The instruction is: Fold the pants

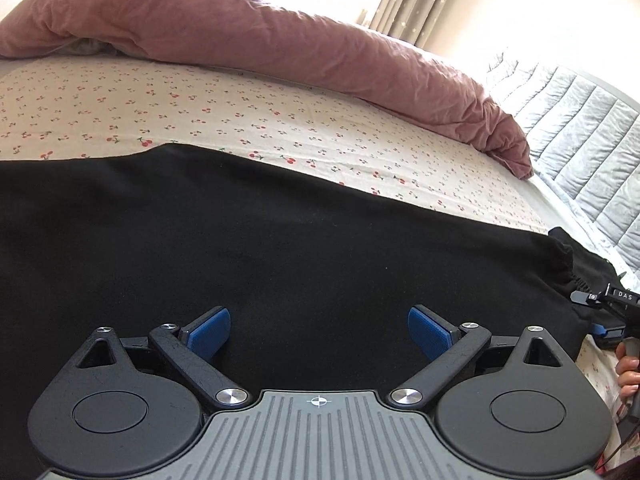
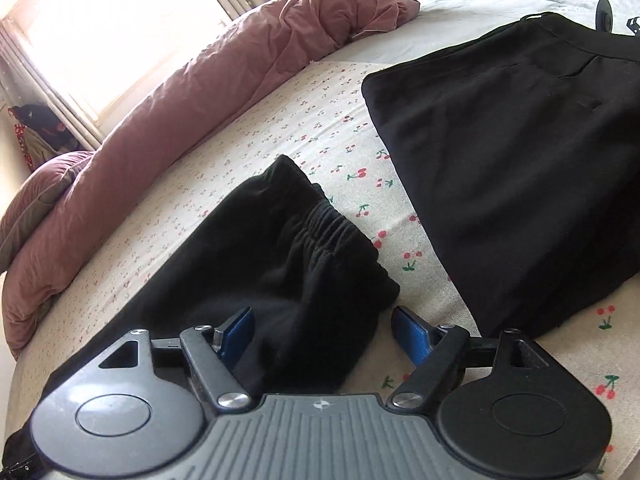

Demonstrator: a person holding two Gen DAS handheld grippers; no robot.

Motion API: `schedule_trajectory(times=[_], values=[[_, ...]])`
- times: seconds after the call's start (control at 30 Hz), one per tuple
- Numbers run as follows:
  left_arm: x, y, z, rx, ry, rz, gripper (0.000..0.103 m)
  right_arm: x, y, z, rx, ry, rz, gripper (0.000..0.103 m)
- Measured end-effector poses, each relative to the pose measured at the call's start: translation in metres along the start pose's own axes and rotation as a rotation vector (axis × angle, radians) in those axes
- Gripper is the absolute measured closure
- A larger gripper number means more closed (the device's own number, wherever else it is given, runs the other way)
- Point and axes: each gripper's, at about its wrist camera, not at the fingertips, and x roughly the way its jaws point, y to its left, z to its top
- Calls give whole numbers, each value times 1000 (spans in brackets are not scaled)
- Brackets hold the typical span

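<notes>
Left gripper (image 1: 319,330): jaws spread wide, blue pads (image 1: 210,334) apart, nothing between them. It hangs just over the black pants (image 1: 280,264), which lie flat across the sheet (image 1: 200,108) and fill the near half of the left wrist view. Whether the pads touch the cloth cannot be told.

Right gripper (image 2: 323,334): jaws likewise released, gripping nothing. Its left pad sits over black fabric; its right pad sits over bare sheet just beside the fabric edge. Directly ahead lies the elastic cuff (image 2: 320,228) of a pant leg, gathered and slightly bunched, resting on the sheet. In the left wrist view the same cuff end shows at the far right, with the right gripper and the hand (image 1: 630,372) holding it at the frame edge.

Beyond the cuff, apart from it across a strip of cherry-print sheet, lies a second black garment (image 2: 520,152), folded flat.

Further back, a pink duvet (image 2: 168,92) is bunched along the far side of the bed. A grey quilted cover (image 1: 588,152) lies past its end. Curtains (image 1: 424,0) hang by a bright window behind.
</notes>
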Motion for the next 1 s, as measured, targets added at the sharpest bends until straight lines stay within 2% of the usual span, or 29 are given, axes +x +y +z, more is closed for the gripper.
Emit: schedule_trajectory(times=[0.03,0.1,0.13,0.2,0.33,0.47,0.57,0.73,0.83,0.93,1.0], values=[[1,0,2,-6,-2,-7,6,2,-1,1,17,-12,-4,48],[5,0,4,-34,-4,-24,6,3,-5,5,70,-17,16,69],[7,0,5,-49,-1,-30,6,1,-5,5,104,-14,34,77],[10,1,6,-75,1,-44,6,-8,6,5,104,-41,49,80],[13,6,9,-138,-1,-104,6,-30,60,0,-145,-143,75,81],[19,11,11,-213,-1,-196,6,-44,120,-18,-394,-158,170,81],[25,14,12,-269,0,-271,6,-43,159,-41,-560,-113,224,81],[40,20,11,-374,20,-388,6,-28,213,-93,-824,38,281,80],[49,23,12,-413,29,-435,7,-22,234,-120,-934,121,321,79],[54,27,12,-448,38,-459,8,-22,248,-137,-1035,117,321,77],[56,27,12,-461,44,-467,8,-23,253,-138,-1046,122,342,77]])
